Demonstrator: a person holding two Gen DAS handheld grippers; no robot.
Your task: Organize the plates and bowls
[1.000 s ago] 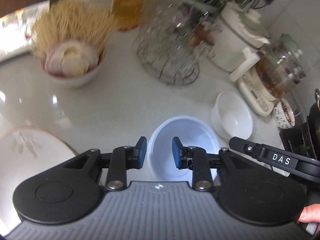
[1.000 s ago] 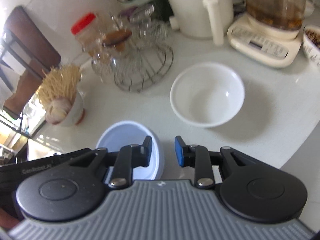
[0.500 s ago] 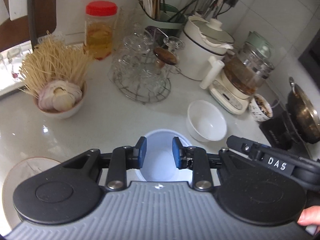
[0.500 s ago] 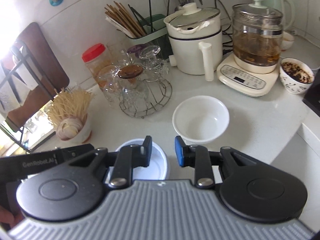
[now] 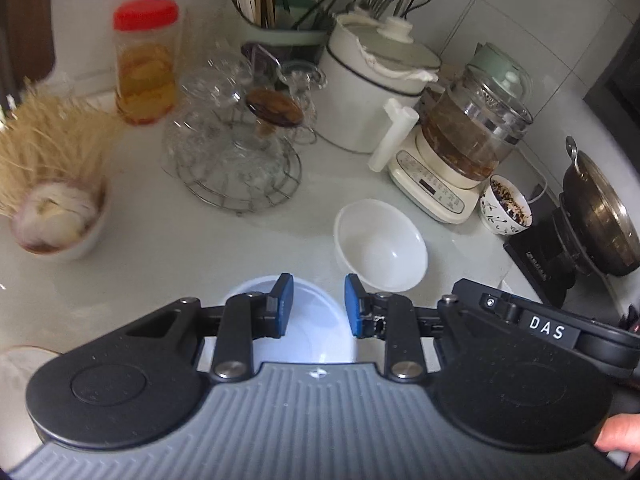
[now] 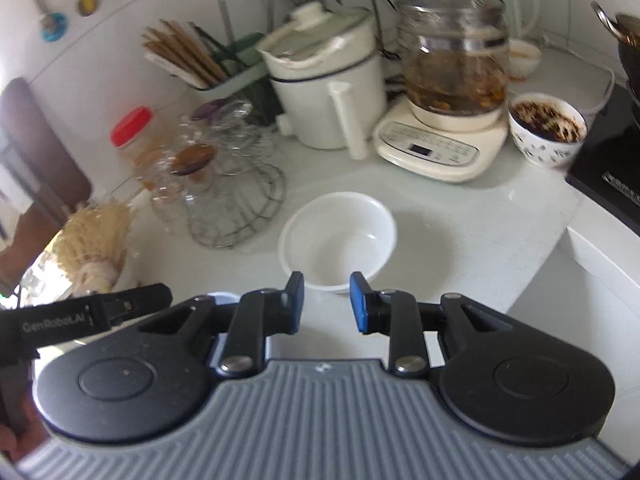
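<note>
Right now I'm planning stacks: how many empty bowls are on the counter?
2: a white bowl before the kettle base, and a pale blue bowl nearer, under the left tool. Others may be hidden.

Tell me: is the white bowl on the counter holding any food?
No, the white bowl sits empty on the counter, its bare inside showing.

Countertop with bowls, left wrist view
Left gripper (image 5: 318, 304), jaws apart and empty, above pale blue bowl (image 5: 316, 332); white bowl (image 5: 380, 246) just beside it; glass rack (image 5: 240, 160) behind.
</note>
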